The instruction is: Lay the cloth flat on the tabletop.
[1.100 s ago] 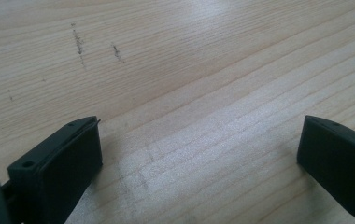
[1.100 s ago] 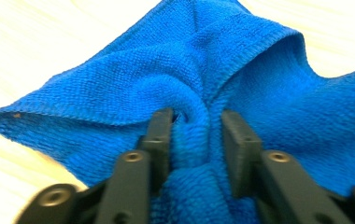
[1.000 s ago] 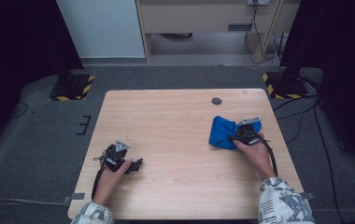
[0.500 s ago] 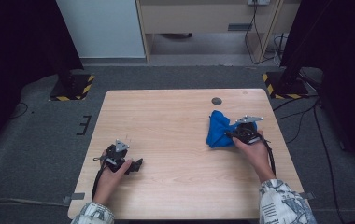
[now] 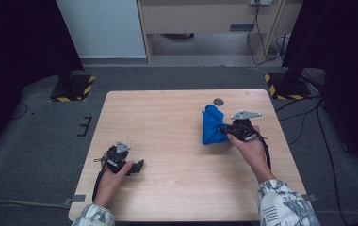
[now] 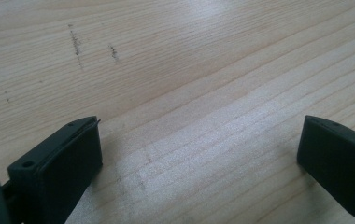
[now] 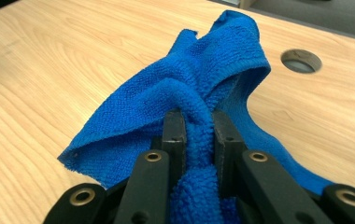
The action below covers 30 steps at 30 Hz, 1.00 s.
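Pinching a fold of the blue microfibre cloth (image 7: 185,93) between their closed jaws, the right tongs (image 7: 199,135) hold it bunched and partly raised off the wooden worktop (image 5: 167,122), near the right edge toward the far right corner. A round cable hole (image 7: 301,60) sits just beyond the cloth. The left tongs (image 6: 199,154) rest low over bare wood by the near left corner, jaws spread wide with nothing between them.

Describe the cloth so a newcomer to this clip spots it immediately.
Start at the wooden table and look to its right half, below the round hole. There the right gripper pinches a bunched blue towel, the sole coloured, soft thing on the tabletop.
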Each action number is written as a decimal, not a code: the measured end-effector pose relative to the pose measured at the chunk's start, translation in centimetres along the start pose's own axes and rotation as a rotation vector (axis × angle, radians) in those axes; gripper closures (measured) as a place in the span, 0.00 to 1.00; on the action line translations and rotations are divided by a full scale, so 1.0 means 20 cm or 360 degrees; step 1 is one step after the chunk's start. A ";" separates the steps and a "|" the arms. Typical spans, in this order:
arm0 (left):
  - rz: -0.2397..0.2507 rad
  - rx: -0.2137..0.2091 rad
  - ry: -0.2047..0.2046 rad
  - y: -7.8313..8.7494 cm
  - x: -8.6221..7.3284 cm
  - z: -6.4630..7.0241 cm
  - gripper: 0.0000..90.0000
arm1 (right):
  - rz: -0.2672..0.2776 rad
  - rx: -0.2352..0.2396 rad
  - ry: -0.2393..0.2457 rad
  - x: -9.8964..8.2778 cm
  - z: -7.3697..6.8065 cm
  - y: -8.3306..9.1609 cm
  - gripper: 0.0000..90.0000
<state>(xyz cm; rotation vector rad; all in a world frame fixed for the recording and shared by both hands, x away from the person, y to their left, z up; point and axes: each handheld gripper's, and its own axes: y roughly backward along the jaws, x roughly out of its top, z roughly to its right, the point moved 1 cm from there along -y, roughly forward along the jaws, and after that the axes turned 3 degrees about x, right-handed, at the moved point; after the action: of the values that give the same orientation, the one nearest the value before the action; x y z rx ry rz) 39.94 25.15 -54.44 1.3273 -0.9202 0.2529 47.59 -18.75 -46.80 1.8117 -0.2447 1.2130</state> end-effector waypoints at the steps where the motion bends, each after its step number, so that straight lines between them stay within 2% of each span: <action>1: 0.0000 0.0000 0.0000 0.00 0.00 0.00 0.00 | 0.0004 0.0008 -0.0002 0.01 -0.01 0.00 0.88; 14: 0.0001 -0.0002 -0.0003 0.00 0.00 0.00 0.00 | -0.0009 0.0097 0.0069 0.05 -0.19 -0.06 0.88; 16: 0.0001 -0.0002 -0.0002 0.00 0.00 0.00 0.00 | 0.0004 0.0127 0.0063 0.06 -0.22 -0.07 0.87; 17: 0.0001 -0.0002 -0.0002 0.00 0.00 0.00 0.00 | 0.0018 0.0169 0.0061 0.06 -0.26 -0.08 0.87; 30: 0.0001 -0.0009 -0.0009 0.00 0.00 0.00 0.00 | -0.0047 0.0191 0.0110 0.02 -0.39 -0.18 0.87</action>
<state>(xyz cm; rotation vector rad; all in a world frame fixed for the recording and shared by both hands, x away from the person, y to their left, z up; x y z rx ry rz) 40.05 25.12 -54.44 1.3228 -0.9257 0.2469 44.96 -10.70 -47.79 1.8656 -0.1077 1.2906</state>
